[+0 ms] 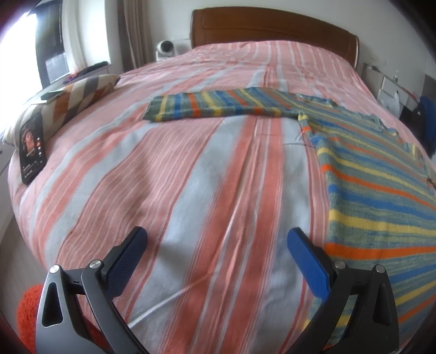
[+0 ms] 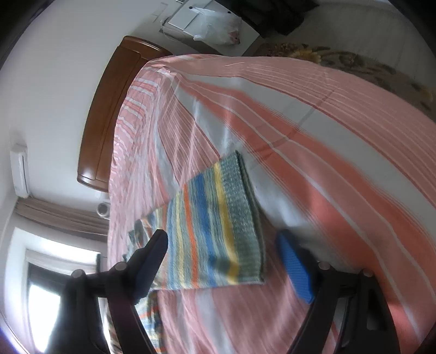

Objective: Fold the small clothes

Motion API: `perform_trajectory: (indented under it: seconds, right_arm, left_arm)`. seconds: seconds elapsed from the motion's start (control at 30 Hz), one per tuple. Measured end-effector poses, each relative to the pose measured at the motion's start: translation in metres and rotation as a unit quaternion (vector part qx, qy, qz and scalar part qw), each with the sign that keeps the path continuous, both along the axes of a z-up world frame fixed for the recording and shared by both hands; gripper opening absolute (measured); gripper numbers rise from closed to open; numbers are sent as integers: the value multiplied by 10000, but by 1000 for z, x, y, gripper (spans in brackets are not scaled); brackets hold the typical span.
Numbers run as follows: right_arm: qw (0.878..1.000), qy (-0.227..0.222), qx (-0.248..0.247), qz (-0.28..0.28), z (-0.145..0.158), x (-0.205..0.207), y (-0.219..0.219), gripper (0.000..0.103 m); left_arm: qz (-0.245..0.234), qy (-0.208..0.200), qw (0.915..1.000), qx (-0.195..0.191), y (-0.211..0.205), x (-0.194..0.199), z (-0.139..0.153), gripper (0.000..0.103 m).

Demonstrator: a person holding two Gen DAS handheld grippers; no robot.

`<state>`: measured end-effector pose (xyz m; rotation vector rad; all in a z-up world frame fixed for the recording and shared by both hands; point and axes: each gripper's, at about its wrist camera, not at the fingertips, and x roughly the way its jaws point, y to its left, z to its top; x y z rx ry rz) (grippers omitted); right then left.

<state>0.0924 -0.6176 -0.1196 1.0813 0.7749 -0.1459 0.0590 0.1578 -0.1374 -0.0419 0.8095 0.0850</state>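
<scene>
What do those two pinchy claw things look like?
The left gripper has black angular arms with round silver bolts and flat blue textured pads on its fingers. The right gripper looks the same: dark arms, blue pads. No cables or sleeves show.

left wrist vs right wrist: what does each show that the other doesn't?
Left wrist only: phone propped against a zigzag cushion, the sweater's body, and the open left claw.

Right wrist only: wall air conditioner, plastic bag, floral rug, and the open right claw.

Both: striped sweater, its outstretched sleeve, pink striped bedspread, wooden headboard.
</scene>
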Motion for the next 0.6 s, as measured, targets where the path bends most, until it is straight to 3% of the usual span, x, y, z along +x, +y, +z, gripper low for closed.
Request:
perform_trajectory:
  seconds: [0.1,0.27,0.43,0.6]
  right_arm:
    - [10000,-5,1,75,-3,6,-5,80]
    - [9999,75,-111,36,-8,3,-4,62]
    - [9995,126,189,-228,-15,9,-15,59]
    - [9984,499,-268,-37,-11,25,-4,53]
  left_arm:
    - [7,6,10000,-9,0,0,0,102]
    - [80,43,9999,-124,4,1,-2,102]
    - [81,48,9999,-119,4,1,-3,102]
    - [95,68,9998,-139,4,1,-4,102]
